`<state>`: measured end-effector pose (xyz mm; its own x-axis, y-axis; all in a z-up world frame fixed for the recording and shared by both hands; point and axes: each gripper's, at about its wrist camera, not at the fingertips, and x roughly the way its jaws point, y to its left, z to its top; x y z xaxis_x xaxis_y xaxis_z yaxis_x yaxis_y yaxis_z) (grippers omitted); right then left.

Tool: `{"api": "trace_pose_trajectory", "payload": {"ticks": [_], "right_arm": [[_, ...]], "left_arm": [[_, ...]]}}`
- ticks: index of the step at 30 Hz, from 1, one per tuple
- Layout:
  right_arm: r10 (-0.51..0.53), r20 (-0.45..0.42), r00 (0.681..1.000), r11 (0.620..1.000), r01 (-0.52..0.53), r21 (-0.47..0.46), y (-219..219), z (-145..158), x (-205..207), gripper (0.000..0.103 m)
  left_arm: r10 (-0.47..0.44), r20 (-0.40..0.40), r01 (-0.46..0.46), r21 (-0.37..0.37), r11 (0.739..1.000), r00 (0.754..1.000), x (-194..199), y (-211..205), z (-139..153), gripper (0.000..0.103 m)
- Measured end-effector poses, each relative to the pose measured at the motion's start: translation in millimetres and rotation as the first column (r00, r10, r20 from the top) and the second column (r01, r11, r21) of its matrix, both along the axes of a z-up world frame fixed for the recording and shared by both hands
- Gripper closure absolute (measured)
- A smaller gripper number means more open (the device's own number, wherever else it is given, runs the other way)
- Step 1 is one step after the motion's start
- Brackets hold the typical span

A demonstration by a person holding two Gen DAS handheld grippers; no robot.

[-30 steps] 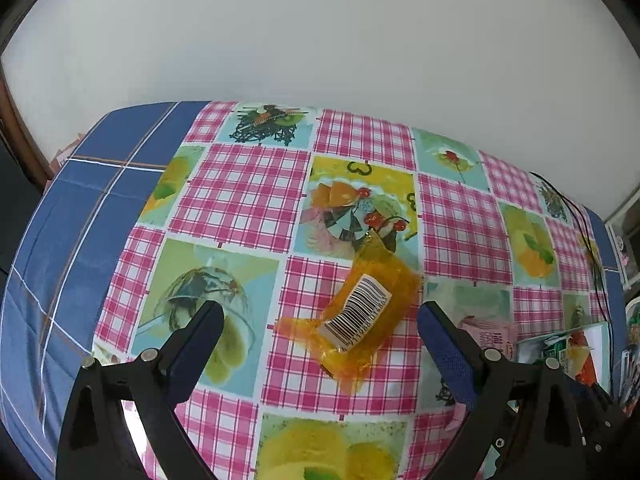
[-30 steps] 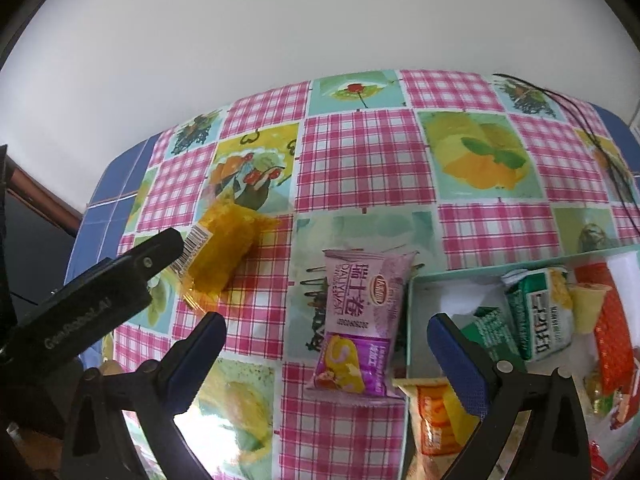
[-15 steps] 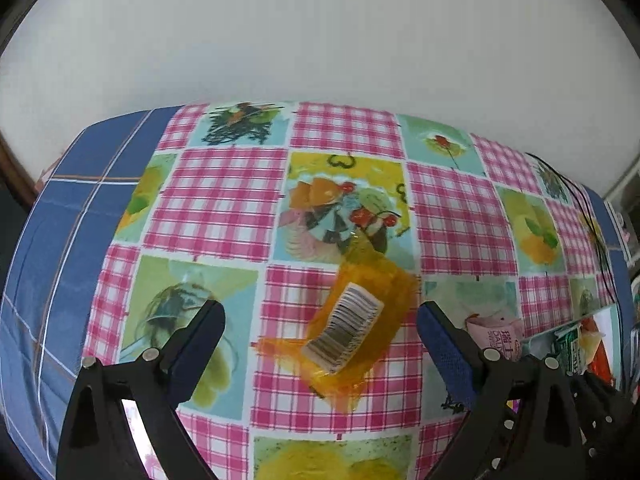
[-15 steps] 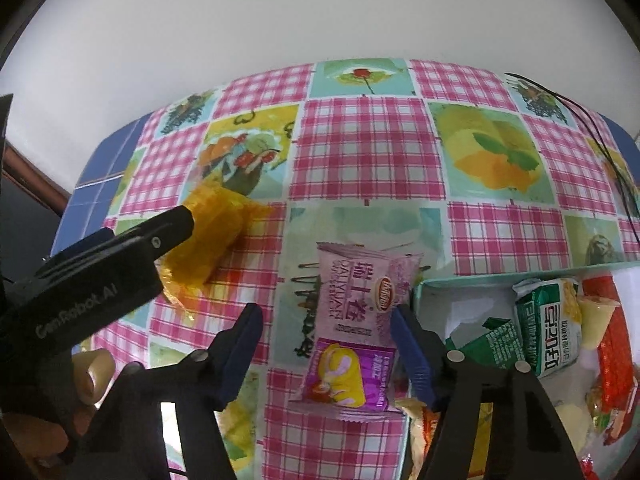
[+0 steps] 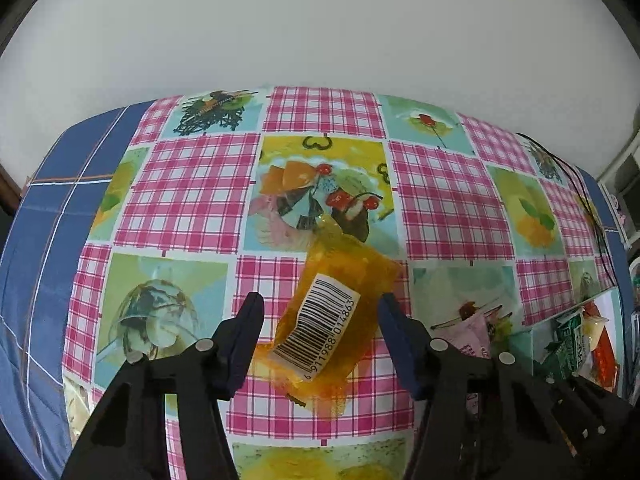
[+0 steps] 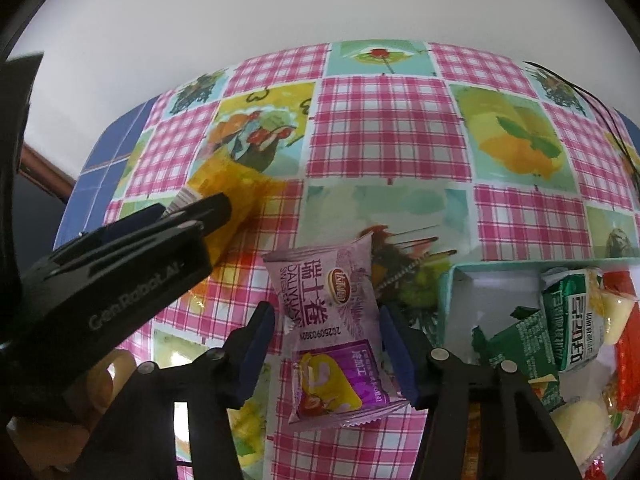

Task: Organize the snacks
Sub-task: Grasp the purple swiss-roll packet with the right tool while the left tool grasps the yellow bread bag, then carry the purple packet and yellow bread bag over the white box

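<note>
Both grippers have narrowed over the last second, each closing in around its own snack. The left gripper now straddles the translucent orange snack pouch with a white barcode label, which lies flat on the pink-checked, fruit-printed tablecloth. Its blue-padded fingers sit just beside the pouch's long edges; a sliver of cloth shows on each side, so the jaws are half-closed and not yet pinching.

The right gripper has drawn in the same way around the pale purple foil snack packet with a yellow panel, also lying on the cloth, just left of the shallow white tray with a teal rim. Here the fisheye makes the gaps hard to read: the fingers may be brushing the packet's edges, but I judge them still slightly apart and not gripping.

The tray already holds green, red and pale packets. Two simultaneous pickups look imminent, with these two snacks the only ones seen outside the tray. A little more closing should secure each; the slippery film could buckle or slide.
</note>
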<state>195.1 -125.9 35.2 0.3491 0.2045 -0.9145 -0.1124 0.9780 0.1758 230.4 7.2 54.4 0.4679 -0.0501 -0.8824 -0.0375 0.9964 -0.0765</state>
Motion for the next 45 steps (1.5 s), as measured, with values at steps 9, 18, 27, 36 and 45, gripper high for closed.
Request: {"api": "trace_pose_trajectory", "payload": {"ticks": [9, 18, 27, 36, 45], "right_arm": [[0.022, -0.015, 1.000, 0.999, -0.023, -0.037, 7.0, -8.7, 1.4, 0.046], [0.025, -0.024, 0.999, 0.998, -0.026, -0.062, 8.8, -13.8, 2.4, 0.046], [0.033, -0.012, 0.999, 0.995, -0.034, -0.097, 13.5, -14.4, 2.8, 0.046], [0.063, 0.005, 0.998, 0.983, -0.061, -0.176, 23.4, -17.7, 1.2, 0.046], [0.049, 0.009, 0.999, 0.987, -0.047, -0.151, 21.8, -15.2, -1.0, 0.062]], "left_arm": [[0.061, -0.067, -0.063, -0.016, 0.998, 0.996, 0.2, 20.7, -4.5, 0.057], [0.122, -0.113, -0.130, -0.067, 0.989, 0.986, -2.9, 51.4, -10.0, 0.058], [0.121, -0.139, -0.126, -0.022, 0.992, 0.983, -1.1, 44.2, -25.3, 0.058], [0.113, -0.133, -0.114, 0.000, 0.993, 0.985, -0.7, 41.6, -27.2, 0.058], [0.131, -0.139, -0.135, -0.021, 0.991, 0.982, -2.3, 43.9, -24.0, 0.062]]}}
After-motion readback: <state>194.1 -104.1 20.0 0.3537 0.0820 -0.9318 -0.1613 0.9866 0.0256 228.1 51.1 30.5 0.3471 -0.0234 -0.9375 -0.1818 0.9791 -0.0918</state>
